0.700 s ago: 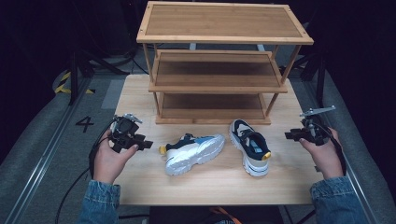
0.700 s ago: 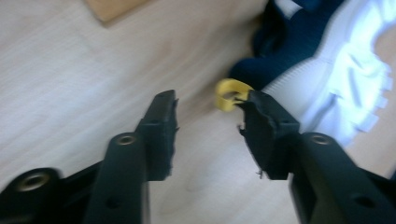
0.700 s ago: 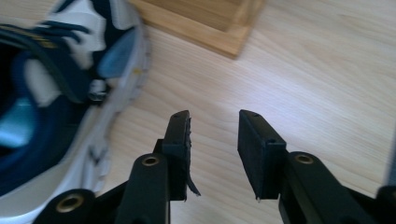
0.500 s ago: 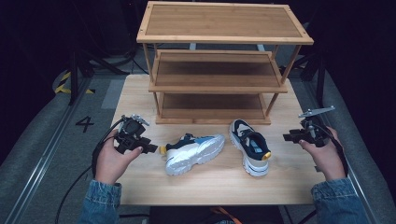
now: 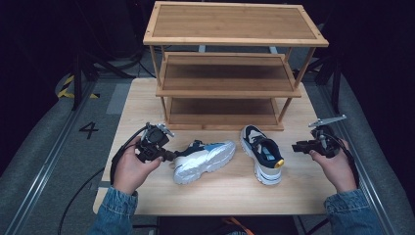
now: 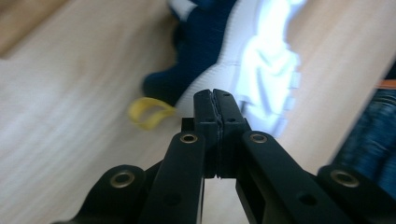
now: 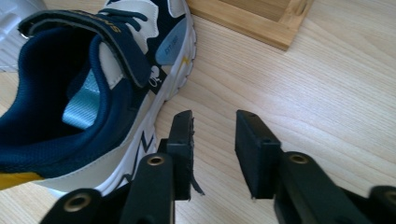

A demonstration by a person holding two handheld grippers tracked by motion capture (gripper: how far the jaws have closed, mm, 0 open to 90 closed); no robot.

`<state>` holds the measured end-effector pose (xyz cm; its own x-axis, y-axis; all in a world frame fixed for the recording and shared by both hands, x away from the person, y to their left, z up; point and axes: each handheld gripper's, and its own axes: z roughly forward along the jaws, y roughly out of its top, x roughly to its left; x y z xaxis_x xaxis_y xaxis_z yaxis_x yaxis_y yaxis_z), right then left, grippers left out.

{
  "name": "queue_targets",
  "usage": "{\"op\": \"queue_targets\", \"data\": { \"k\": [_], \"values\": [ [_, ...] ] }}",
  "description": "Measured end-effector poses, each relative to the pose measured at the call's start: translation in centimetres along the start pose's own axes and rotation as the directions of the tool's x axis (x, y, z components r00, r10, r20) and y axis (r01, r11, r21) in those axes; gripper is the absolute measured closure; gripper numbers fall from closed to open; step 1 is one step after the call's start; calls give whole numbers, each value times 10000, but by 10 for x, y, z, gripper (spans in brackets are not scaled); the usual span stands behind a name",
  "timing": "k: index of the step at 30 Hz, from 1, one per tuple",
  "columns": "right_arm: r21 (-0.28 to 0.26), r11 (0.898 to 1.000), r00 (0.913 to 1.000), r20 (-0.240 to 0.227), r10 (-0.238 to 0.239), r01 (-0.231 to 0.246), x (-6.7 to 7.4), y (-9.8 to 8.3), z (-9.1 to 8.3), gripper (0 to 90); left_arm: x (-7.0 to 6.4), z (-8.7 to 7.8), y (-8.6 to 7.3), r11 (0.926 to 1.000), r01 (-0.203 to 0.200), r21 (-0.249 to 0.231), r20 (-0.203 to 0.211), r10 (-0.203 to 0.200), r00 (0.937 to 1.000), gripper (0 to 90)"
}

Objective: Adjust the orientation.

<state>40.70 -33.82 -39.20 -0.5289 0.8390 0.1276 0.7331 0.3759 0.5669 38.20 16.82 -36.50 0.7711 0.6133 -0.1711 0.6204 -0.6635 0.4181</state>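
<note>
A white and navy shoe [image 5: 205, 159] lies on its side on the wooden table [image 5: 220, 198], sole toward the person. My left gripper [image 5: 171, 156] is at its heel, jaws shut with nothing between them. In the left gripper view the closed tips [image 6: 215, 95] sit just short of the shoe's navy heel [image 6: 163, 79] and its yellow pull loop [image 6: 147, 112]. The matching shoe [image 5: 262, 154] stands upright to the right, toe toward the rack. My right gripper [image 5: 297, 147] is open to the right of it. In the right gripper view the spread jaws [image 7: 214, 123] frame bare table beside the shoe [image 7: 84, 93].
A three-tier wooden shoe rack [image 5: 230, 83] stands at the back of the table, its shelves bare; its base rail [image 7: 252, 18] lies just beyond the right shoe. Dark floor and a grey edge strip [image 5: 44, 147] surround the table.
The left hand has carried its gripper to the right, up to the heel of the shoe lying on its side. The right hand and both shoes have stayed put.
</note>
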Motion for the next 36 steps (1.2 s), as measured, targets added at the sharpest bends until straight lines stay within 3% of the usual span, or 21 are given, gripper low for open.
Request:
{"op": "queue_targets", "data": {
  "k": [3, 8, 17, 24, 26, 30, 36],
  "values": [
    [1, 10000, 9999, -139, -48, 48, 1, 0, -1, 788, -5, 2, 3, 9997, -141, 211, 429, 132, 9990, 900],
    [245, 9996, 9991, -403, -92, 102, 1, 0, 0, 900, -10, 3, 6, 9989, -247, 386, 736, 218, 9971, 900],
    [368, 9992, 9983, -558, -162, 183, 2, 0, 2, 900, -18, 13, 12, 9981, -503, 342, 1227, 457, 9914, 900],
    [336, 9990, 9978, -605, -257, 278, 4, 1, 2, 900, -20, 19, 13, 9977, -525, 418, 1142, 474, 9923, 900],
    [317, 9991, 9978, -600, -279, 298, 5, 1, 2, 896, -22, 18, 15, 9970, -636, 441, 789, 600, 9951, 899],
    [327, 9989, 9978, -589, -311, 330, 6, 2, 2, 895, -22, 22, 16, 9966, -587, 574, 505, 558, 9972, 899],
    [302, 9987, 9972, -625, -400, 419, 8, 2, 3, 891, -22, 22, 15, 9971, -566, 516, 857, 520, 9950, 899]
  ]
}}
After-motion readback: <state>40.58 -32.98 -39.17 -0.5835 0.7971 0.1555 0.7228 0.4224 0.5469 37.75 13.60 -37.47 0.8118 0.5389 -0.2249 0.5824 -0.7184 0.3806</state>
